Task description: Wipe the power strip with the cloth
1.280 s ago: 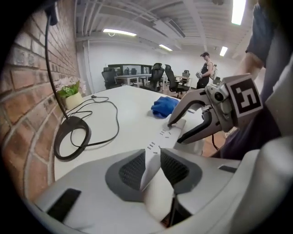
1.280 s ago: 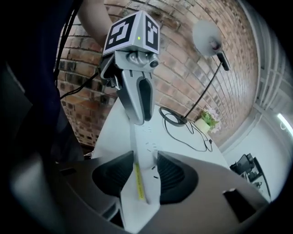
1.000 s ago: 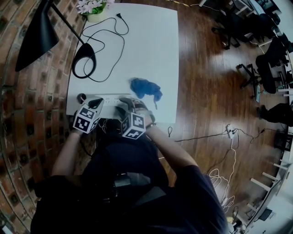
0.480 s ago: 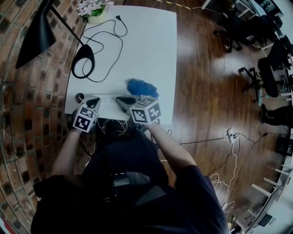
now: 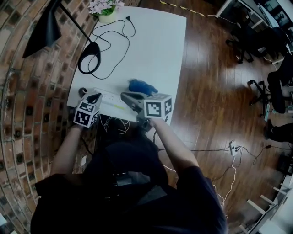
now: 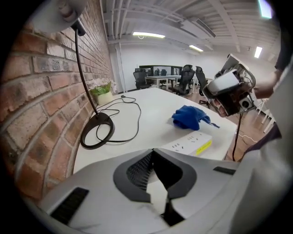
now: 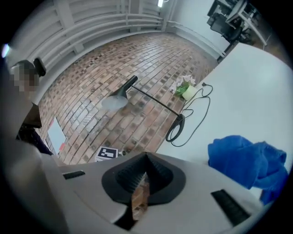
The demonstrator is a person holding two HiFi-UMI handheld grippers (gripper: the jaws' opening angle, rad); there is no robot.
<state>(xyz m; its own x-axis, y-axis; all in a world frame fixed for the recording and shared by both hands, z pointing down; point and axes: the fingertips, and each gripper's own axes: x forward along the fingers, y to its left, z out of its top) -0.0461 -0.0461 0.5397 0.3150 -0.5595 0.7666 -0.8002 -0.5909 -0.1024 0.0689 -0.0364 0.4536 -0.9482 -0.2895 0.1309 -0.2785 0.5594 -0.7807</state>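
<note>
White is the surface (image 5: 155, 50), and one small pot (image 5: 108, 17) stands at its far corner by the brick wall (image 5: 27, 91). The pot has pink and white flowers (image 5: 103, 5) in it. We hold the left hand-held gripper (image 5: 94, 97) tipped down toward the surface, at the left end of the power strip (image 5: 110, 99). We cannot tell if it touches the strip. Its jaws are pressed together with nothing in them. We hold the right hand-held gripper (image 5: 126, 96) up off the surface and almost flat, and it points across toward the brick wall. Its jaws are pressed together too, with nothing between them. The power strip is white with a yellow sticker on its side. It lies near the edge of the surface closest to us, between the two grippers. The blue cloth (image 5: 142, 87) sits in a crumpled heap just past the strip, right beside the right gripper, and nothing holds it. We count two grippers, one cloth, one power strip, one pot and one black lamp (image 5: 90, 48).
</note>
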